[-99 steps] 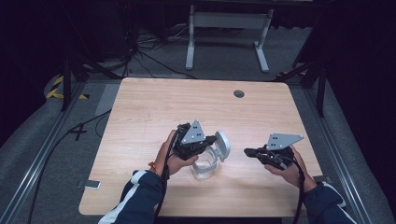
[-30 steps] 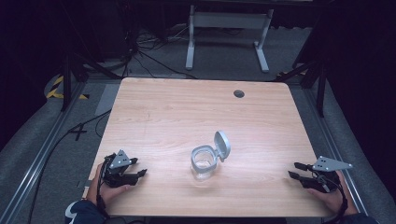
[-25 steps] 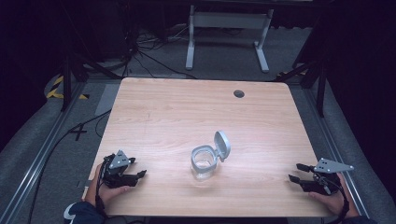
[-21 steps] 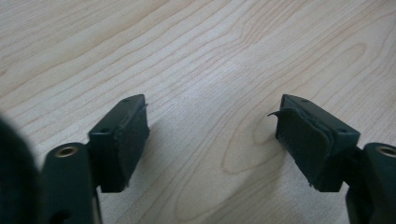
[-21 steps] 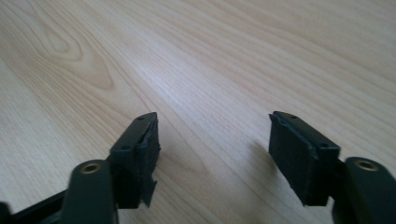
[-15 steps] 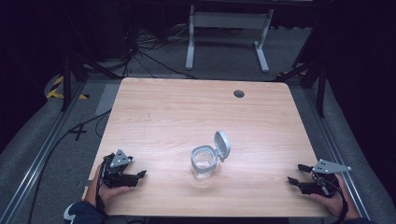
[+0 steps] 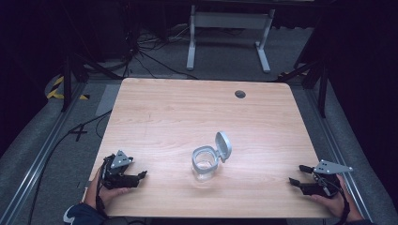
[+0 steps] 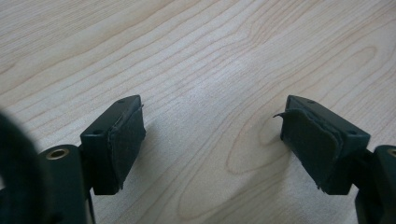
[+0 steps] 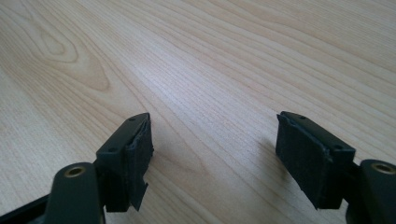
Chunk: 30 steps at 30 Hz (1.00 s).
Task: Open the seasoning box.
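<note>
Clear jar (image 7: 205,161) with flip lid open sits mid tabletop (image 7: 187,112); left claw (image 7: 138,176) and right claw (image 7: 296,175) both wide, empty, at near corners.

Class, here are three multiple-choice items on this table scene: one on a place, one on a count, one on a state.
1. Where does the clear jar stand on the table?
A. near the middle
B. far left corner
C. on the floor

2. How many hand-held tools lie near the table's front edge?
A. one
B. two
C. four

3. The jar's lid is:
A. shut
B. flipped open
C. missing

Answers:
1 A, it sits between both hands.
2 B, the left tool and the right tool.
3 B, the lid stands up beside the jar's mouth.
</note>
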Each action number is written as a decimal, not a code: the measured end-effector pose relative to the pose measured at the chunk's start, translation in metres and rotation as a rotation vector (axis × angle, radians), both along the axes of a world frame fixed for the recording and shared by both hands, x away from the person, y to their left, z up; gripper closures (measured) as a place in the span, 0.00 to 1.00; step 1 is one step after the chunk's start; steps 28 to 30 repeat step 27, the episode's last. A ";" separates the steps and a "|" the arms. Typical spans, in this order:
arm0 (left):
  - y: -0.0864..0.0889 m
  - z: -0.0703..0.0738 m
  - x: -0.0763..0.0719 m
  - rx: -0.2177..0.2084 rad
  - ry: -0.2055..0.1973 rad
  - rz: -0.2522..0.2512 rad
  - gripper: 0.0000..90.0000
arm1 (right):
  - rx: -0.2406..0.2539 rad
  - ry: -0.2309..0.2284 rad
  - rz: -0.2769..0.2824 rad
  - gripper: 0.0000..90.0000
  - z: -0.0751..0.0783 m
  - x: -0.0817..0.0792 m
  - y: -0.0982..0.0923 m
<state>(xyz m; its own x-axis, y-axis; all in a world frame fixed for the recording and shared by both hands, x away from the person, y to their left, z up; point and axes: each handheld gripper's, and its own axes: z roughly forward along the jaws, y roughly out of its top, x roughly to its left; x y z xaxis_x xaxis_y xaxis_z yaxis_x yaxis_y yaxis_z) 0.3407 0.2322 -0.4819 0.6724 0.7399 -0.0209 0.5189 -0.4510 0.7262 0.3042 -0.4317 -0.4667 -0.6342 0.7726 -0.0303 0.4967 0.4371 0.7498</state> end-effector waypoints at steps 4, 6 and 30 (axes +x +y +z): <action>0.000 0.001 0.000 0.008 0.006 0.002 0.23 | 0.001 0.002 0.000 0.31 0.000 0.000 0.000; 0.000 0.001 0.000 0.008 0.006 0.001 0.23 | 0.000 0.000 0.000 0.31 0.000 0.000 0.000; -0.001 0.000 0.004 0.015 -0.002 0.013 0.17 | -0.001 -0.001 0.008 0.31 0.000 0.001 0.000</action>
